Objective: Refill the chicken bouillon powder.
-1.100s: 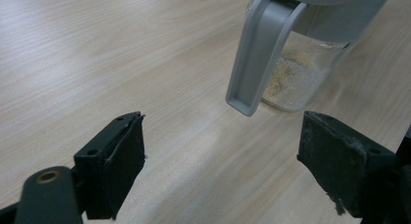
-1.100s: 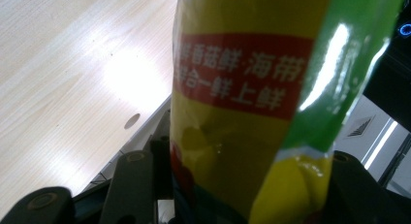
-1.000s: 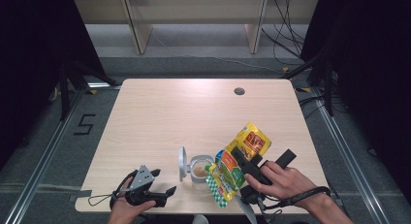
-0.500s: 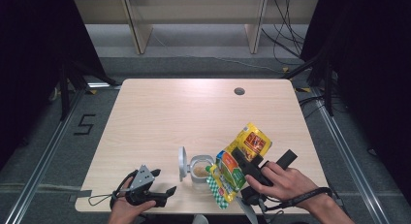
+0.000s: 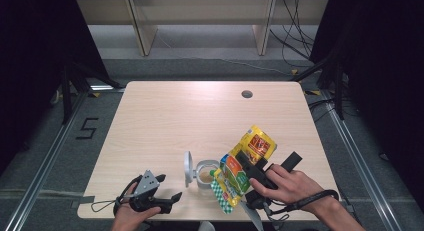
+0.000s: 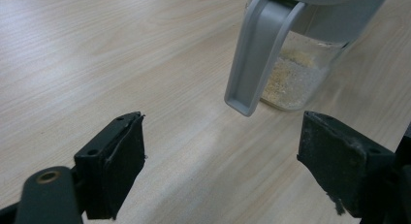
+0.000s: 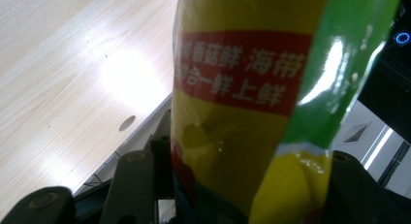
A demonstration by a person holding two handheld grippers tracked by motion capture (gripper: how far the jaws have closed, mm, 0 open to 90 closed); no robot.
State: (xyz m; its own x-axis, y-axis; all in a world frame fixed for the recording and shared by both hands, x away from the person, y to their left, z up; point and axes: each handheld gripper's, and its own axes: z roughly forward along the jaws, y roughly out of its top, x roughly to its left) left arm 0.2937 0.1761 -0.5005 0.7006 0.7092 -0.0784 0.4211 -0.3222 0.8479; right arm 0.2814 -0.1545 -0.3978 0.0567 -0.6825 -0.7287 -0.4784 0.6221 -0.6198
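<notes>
A small clear jar point(image 5: 206, 174) with pale granules point(image 6: 291, 78) in the bottom stands near the table's front edge. Its grey flip lid point(image 5: 188, 168) is swung open to the left. Tilted over the jar's right side is a yellow and green seasoning bag point(image 5: 241, 166), and my right gripper point(image 5: 248, 165) is shut on it. In the right gripper view the bag point(image 7: 242, 103) sits between the jaws of that gripper point(image 7: 242, 185). My left gripper point(image 5: 169, 188) rests at the front left, open, pointing at the jar. Its jaws point(image 6: 225, 170) are apart with nothing between them.
The wooden table point(image 5: 170, 121) has a round cable hole point(image 5: 246, 94) at the back right. A pale shelf unit point(image 5: 200, 21) stands on the floor behind the table. Cables point(image 5: 295, 36) lie on the floor at the back right.
</notes>
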